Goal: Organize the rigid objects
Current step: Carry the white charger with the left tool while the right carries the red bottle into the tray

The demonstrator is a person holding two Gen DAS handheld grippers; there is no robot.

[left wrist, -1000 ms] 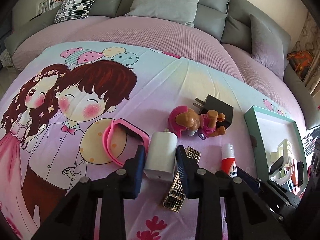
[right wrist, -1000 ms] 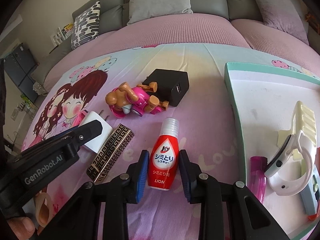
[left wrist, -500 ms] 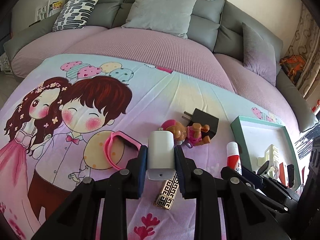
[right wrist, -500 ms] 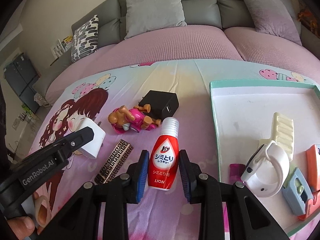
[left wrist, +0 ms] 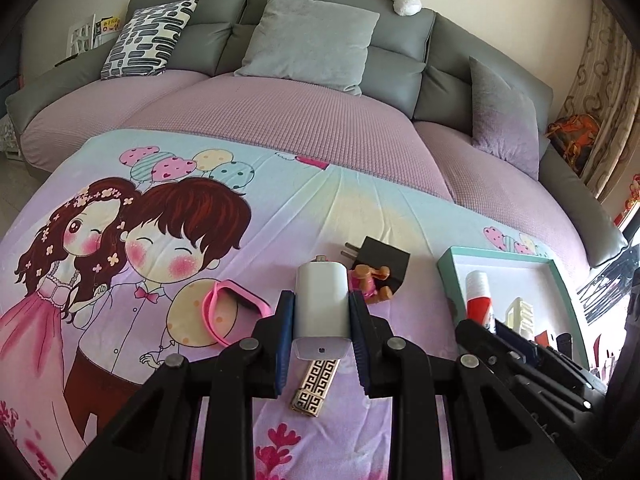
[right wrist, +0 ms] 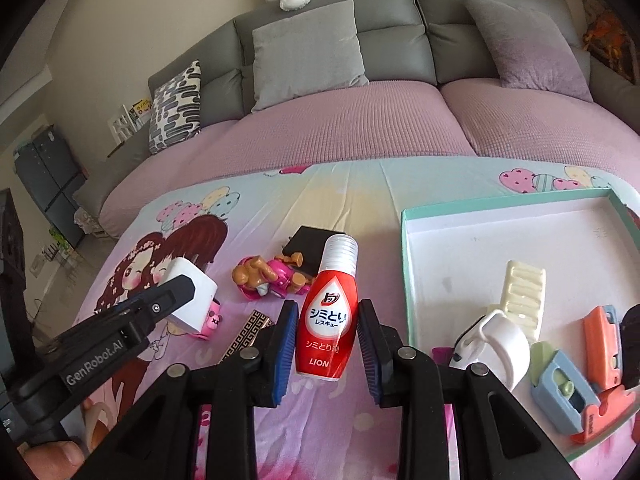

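Note:
My left gripper (left wrist: 321,312) is shut on a white charger block (left wrist: 321,308), lifted above the cartoon bedsheet (left wrist: 120,240); the same white charger (right wrist: 192,300) shows at the left of the right wrist view. My right gripper (right wrist: 328,332) is shut on a red and white bottle (right wrist: 328,312), also raised off the sheet. A teal-rimmed white tray (right wrist: 408,264) lies to the right with a white watch (right wrist: 500,340), a cream comb (right wrist: 522,292) and several small items in it.
On the sheet lie a pink toy figure (right wrist: 268,280), a black plug adapter (right wrist: 308,248), a gold patterned bar (left wrist: 316,384) and a pink band (left wrist: 232,312). A grey sofa with cushions (left wrist: 312,40) stands behind.
Both grippers have risen with their loads: the white charger and the red bottle have come up off the sheet, and the objects left on it look smaller and farther below.

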